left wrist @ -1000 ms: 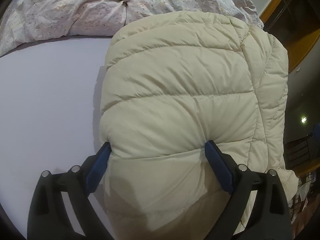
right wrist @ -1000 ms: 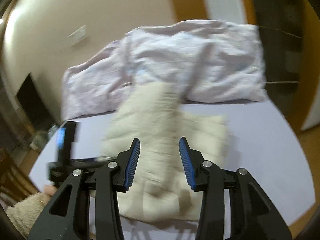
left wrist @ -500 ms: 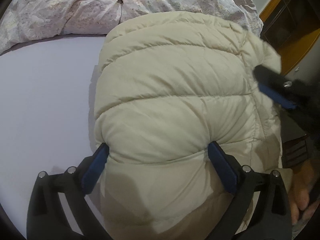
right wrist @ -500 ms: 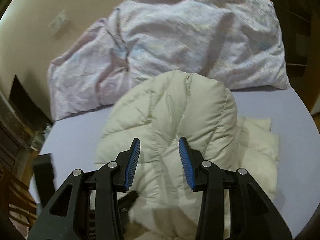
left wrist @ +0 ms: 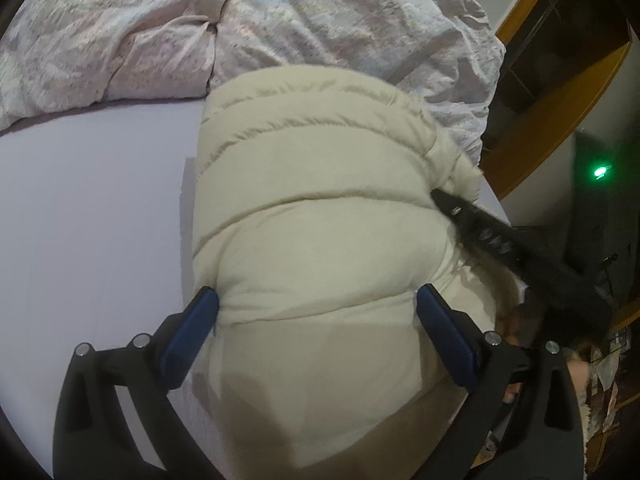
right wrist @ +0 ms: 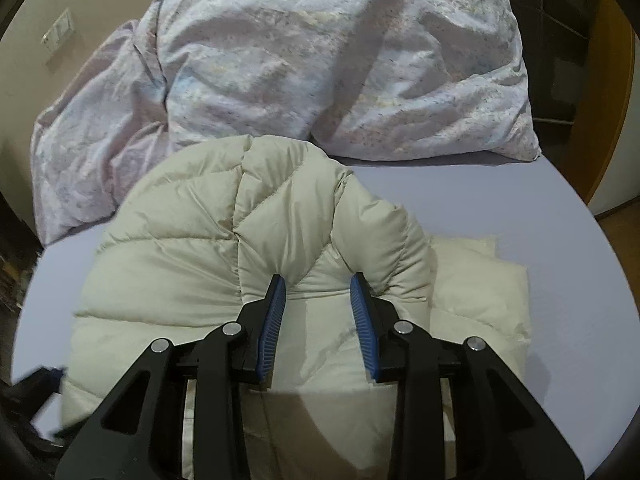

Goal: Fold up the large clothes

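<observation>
A cream quilted puffer jacket (left wrist: 316, 208) lies folded in a thick bundle on the lilac bed sheet (left wrist: 92, 208). My left gripper (left wrist: 318, 300) is open wide and straddles the near end of the bundle, its blue pads against the padding on both sides. My right gripper (right wrist: 318, 288) is open and presses into the jacket (right wrist: 224, 236) from the other side, with a ridge of padding between its blue pads. In the left wrist view the right gripper's black fingers (left wrist: 472, 220) touch the jacket's right edge.
A crumpled floral duvet (left wrist: 224, 28) is heaped along the far side of the bed, also in the right wrist view (right wrist: 304, 64). A flat part of the jacket (right wrist: 480, 292) lies to the right of the bundle. Wooden furniture (left wrist: 560, 80) stands beyond the bed's right edge.
My right gripper swept in from above the bed and came down onto the jacket. My left gripper stayed open around the bundle and shifted slightly nearer.
</observation>
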A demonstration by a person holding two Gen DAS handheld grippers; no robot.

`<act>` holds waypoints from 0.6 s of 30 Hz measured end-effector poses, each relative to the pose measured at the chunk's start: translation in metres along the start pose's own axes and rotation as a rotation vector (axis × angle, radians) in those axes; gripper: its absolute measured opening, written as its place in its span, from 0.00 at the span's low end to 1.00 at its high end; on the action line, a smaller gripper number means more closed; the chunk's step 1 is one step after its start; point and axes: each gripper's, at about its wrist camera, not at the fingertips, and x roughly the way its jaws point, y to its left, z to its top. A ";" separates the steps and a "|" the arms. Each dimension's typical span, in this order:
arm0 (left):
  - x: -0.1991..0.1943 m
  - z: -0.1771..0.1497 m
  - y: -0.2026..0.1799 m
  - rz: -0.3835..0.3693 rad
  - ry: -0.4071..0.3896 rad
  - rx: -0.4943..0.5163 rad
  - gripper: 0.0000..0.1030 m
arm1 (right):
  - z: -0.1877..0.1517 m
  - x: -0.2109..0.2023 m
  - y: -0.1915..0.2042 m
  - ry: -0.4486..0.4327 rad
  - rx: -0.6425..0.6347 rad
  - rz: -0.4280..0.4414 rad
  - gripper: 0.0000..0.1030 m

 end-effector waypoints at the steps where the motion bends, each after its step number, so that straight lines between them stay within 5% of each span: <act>1: -0.003 0.004 -0.002 -0.001 -0.009 0.007 0.96 | -0.001 0.003 -0.003 0.000 -0.003 -0.004 0.34; 12: -0.005 0.047 -0.029 0.126 -0.120 0.113 0.96 | -0.009 0.018 -0.032 -0.015 0.015 0.010 0.35; 18: 0.031 0.046 -0.042 0.168 -0.072 0.171 0.96 | -0.014 0.024 -0.042 -0.036 0.029 0.038 0.35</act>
